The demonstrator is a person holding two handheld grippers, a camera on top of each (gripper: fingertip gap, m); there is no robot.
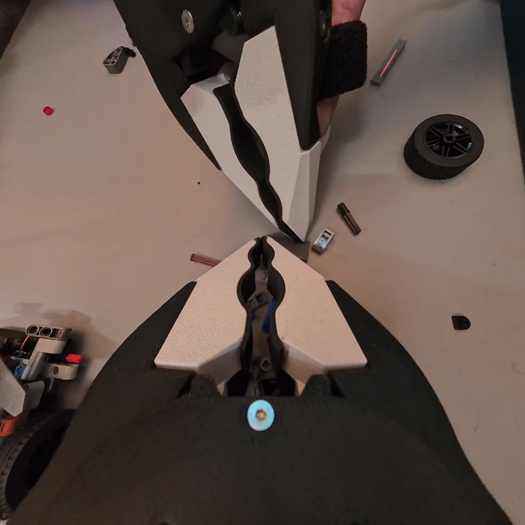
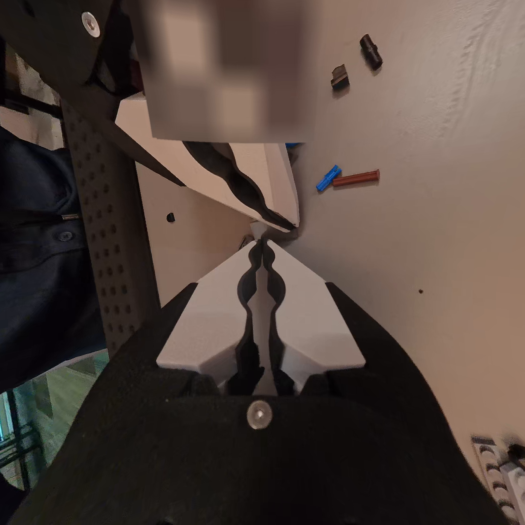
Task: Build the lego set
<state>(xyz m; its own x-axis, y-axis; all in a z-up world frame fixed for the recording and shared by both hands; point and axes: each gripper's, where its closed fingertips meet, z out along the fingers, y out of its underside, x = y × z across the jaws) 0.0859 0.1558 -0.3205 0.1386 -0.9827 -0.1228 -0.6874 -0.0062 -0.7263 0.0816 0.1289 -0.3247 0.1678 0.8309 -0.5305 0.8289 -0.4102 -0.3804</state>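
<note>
Both grippers meet tip to tip over the pale table (image 1: pixel 119 199). From the left wrist view, the left gripper (image 1: pixel 261 240) has its fingers pressed together, and small grey and blue Lego pieces (image 1: pixel 260 301) show through the wavy slot between them; whether they are gripped or lie beneath, I cannot tell. The right gripper (image 1: pixel 295 237) comes down from above in that view, fingers closed, its tip on a small dark flat piece (image 1: pixel 302 250).

Only the left wrist view shows what lies around that dark piece: a grey stud plate (image 1: pixel 323 240) just beside it, a black pin (image 1: pixel 349 218) near, a black wheel (image 1: pixel 443 146) well apart, a dark strip with an orange line (image 1: pixel 387 62) beyond, and the half-built Lego model (image 1: pixel 42 358) well away on the other side.

The right wrist view shows the right gripper (image 2: pixel 262 241) closed with nothing visible in its slot, facing the left gripper (image 2: pixel 292 225). Only this view shows a blue pin (image 2: pixel 328 177) touching a brown axle (image 2: pixel 356 178), and a grey studded plate (image 2: pixel 500 483) at the corner.
</note>
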